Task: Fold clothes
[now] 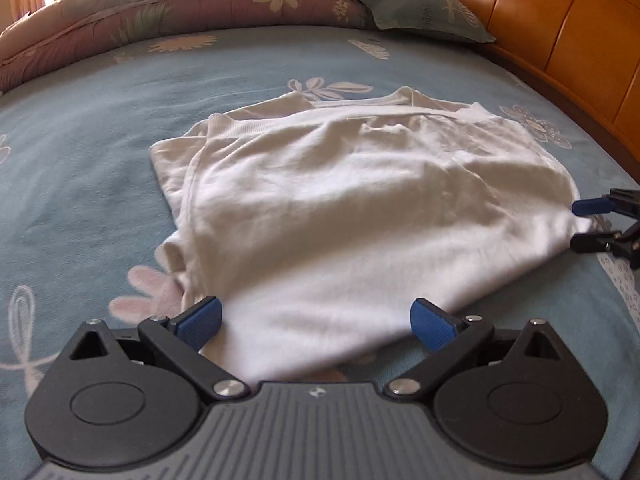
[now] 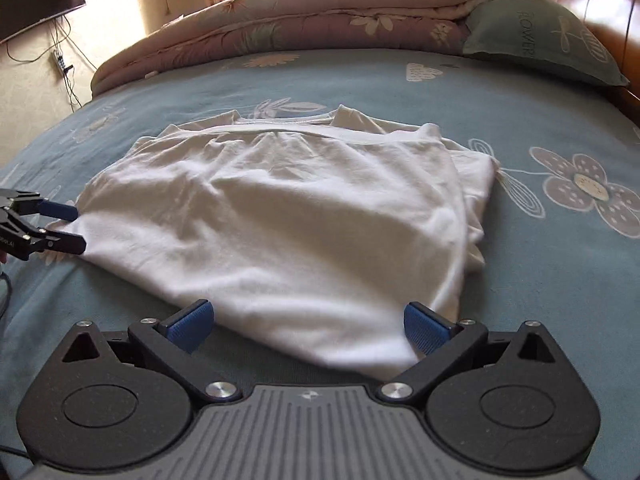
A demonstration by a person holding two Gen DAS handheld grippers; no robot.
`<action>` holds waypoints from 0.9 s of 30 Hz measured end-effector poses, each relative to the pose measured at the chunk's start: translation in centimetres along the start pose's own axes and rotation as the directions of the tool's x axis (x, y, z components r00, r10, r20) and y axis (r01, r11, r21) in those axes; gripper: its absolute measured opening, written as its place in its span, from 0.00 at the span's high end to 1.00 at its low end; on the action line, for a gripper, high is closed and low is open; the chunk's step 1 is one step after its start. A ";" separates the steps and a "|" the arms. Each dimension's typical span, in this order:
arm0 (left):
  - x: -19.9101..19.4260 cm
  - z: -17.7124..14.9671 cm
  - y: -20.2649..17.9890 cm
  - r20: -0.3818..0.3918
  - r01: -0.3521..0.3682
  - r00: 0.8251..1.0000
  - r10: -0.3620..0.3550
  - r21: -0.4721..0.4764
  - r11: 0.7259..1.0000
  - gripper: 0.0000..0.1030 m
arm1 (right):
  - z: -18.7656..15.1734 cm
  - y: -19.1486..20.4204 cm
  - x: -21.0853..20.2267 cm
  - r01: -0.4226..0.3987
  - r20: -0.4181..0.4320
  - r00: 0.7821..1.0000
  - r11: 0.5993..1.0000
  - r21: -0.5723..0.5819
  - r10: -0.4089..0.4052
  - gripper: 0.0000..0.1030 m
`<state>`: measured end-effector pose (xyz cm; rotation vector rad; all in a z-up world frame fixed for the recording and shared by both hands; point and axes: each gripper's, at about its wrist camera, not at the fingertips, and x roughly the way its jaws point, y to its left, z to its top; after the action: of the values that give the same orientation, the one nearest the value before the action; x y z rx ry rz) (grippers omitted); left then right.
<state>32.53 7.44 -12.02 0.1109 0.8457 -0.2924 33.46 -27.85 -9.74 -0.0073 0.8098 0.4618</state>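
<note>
Left wrist view: left gripper (image 1: 316,322) spread wide, near corner of white shirt (image 1: 352,208) lying between pads, ungripped; shirt folded on blue bedsheet (image 1: 100,128).

Right wrist view: right gripper (image 2: 306,324) equally wide, shirt hem between fingers, nothing clamped.

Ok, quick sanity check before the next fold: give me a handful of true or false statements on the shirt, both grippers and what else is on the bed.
1. The left gripper is open, with the white shirt lying between its fingers. True.
2. The right gripper is shut on a sleeve. False: its jaws stand wide apart at the shirt's near edge.
3. The shirt lies on a blue floral bedsheet. True.
4. The shirt is spread out in a single flat layer. False: it is already folded over, with lower layers showing at the far and side edges.
5. A green pillow sits on top of the shirt. False: it lies by the wooden headboard, well apart from it.
</note>
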 end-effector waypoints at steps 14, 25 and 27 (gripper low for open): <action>-2.0 -2.5 -6.8 0.144 -0.222 0.975 0.172 0.518 0.826 0.02 | -2.3 5.7 -2.6 0.270 0.048 0.960 0.873 -0.407 -0.274 0.00; -0.9 -2.2 -10.0 0.231 -0.313 0.950 0.211 0.692 0.650 0.02 | -3.7 6.9 0.3 0.397 0.105 0.893 0.656 -0.642 -0.438 0.00; -0.3 -1.7 -10.9 0.238 -0.309 0.951 0.198 0.708 0.635 0.02 | -3.3 7.5 1.0 0.399 0.124 0.893 0.635 -0.662 -0.432 0.00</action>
<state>27.85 -2.53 -12.76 0.9715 0.5115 -0.3582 28.73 -21.29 -11.52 -0.8849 0.6166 0.2879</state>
